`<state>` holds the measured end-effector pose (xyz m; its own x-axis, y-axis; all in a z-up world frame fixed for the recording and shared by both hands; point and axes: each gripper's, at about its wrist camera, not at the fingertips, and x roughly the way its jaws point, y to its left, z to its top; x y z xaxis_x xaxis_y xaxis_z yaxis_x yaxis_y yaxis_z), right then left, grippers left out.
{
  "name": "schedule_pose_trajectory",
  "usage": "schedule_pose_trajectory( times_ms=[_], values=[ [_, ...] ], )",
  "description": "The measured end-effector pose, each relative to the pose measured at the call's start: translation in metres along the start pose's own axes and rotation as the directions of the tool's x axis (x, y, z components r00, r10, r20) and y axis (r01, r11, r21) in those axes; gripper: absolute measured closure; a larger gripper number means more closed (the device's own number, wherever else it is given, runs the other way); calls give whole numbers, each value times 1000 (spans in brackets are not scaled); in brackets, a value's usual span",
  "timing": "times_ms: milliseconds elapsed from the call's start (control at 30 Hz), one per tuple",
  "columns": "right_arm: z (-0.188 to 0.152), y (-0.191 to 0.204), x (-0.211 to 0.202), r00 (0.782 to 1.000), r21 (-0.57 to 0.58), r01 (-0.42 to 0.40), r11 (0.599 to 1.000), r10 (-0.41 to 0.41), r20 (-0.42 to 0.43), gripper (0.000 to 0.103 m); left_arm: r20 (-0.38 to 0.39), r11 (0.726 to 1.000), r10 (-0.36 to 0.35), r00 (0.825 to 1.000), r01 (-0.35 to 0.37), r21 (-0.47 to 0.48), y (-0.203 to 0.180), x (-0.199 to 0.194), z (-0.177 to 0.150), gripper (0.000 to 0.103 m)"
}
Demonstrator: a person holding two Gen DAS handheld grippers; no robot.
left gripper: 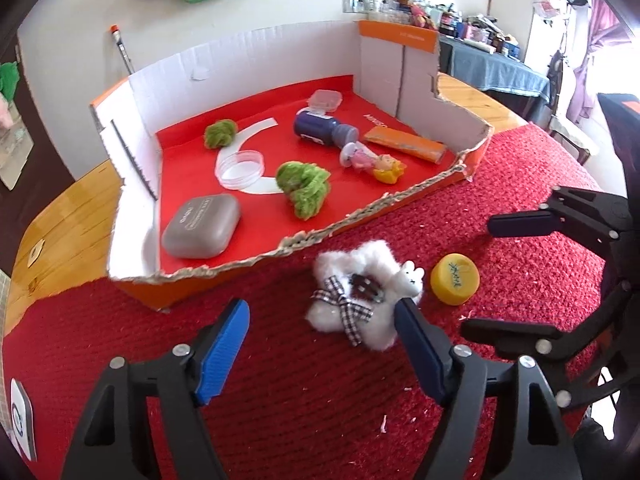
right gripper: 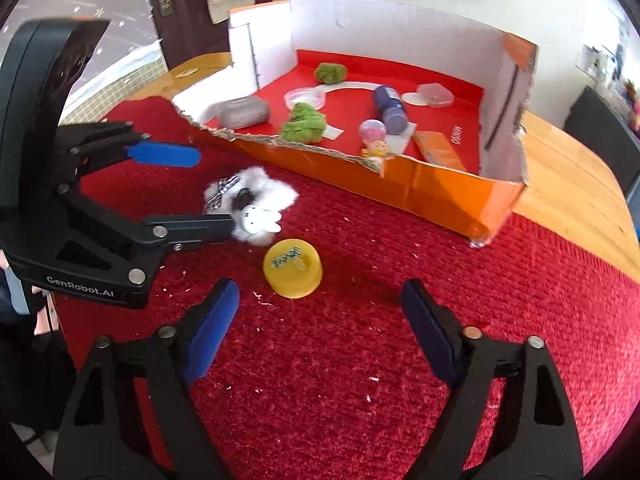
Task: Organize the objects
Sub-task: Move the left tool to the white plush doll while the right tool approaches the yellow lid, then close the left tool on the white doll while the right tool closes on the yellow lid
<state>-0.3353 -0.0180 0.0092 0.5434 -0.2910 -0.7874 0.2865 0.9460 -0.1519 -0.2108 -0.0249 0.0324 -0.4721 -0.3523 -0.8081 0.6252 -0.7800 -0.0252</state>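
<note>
A white fluffy plush toy (left gripper: 352, 300) with a checked bow lies on the red mat (left gripper: 280, 380) in front of the torn orange box (left gripper: 384, 200). My left gripper (left gripper: 322, 306) stands open around the plush: its right pad touches the fur, its left pad is apart from it. In the right wrist view the left gripper (right gripper: 214, 190) straddles the plush toy (right gripper: 256, 204). A yellow round cap (right gripper: 294, 268) lies just ahead of my right gripper (right gripper: 320, 286), which is open with nothing held. The yellow cap (left gripper: 454, 284) sits right of the plush, by the right gripper (left gripper: 480, 276).
The box (right gripper: 420, 188) holds a grey case (left gripper: 202, 226), two green fluffy pieces (left gripper: 304, 188), a clear lid (left gripper: 244, 166), a blue bottle (left gripper: 320, 130), a small doll (left gripper: 372, 162) and an orange bar (left gripper: 406, 144). Wooden table edge (right gripper: 572, 192) lies beyond the mat.
</note>
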Motion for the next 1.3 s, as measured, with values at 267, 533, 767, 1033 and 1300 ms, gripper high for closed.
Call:
schedule_pose_trajectory(
  times_ms=[267, 533, 767, 1033, 1300],
  values=[
    [3, 3, 4, 1000, -39, 4, 999, -4, 2, 41, -16, 998, -47, 999, 47, 39, -4, 4, 2, 33],
    [5, 7, 5, 1000, -60, 3, 998, -3, 14, 52, -17, 995, -83, 996, 83, 49, -6, 8, 1, 39],
    [3, 14, 4, 999, -106, 5, 994, -1, 44, 74, 3, 992, -114, 994, 113, 47, -6, 4, 0, 62],
    [1, 18, -1, 998, -103, 5, 995, 2, 65, 74, 70, 991, -129, 989, 127, 29, -3, -21, -8, 62],
    [0, 23, -19, 994, -81, -10, 997, 19, 110, 74, 134, 994, -112, 985, 112, 4, 4, -53, -18, 62]
  ],
)
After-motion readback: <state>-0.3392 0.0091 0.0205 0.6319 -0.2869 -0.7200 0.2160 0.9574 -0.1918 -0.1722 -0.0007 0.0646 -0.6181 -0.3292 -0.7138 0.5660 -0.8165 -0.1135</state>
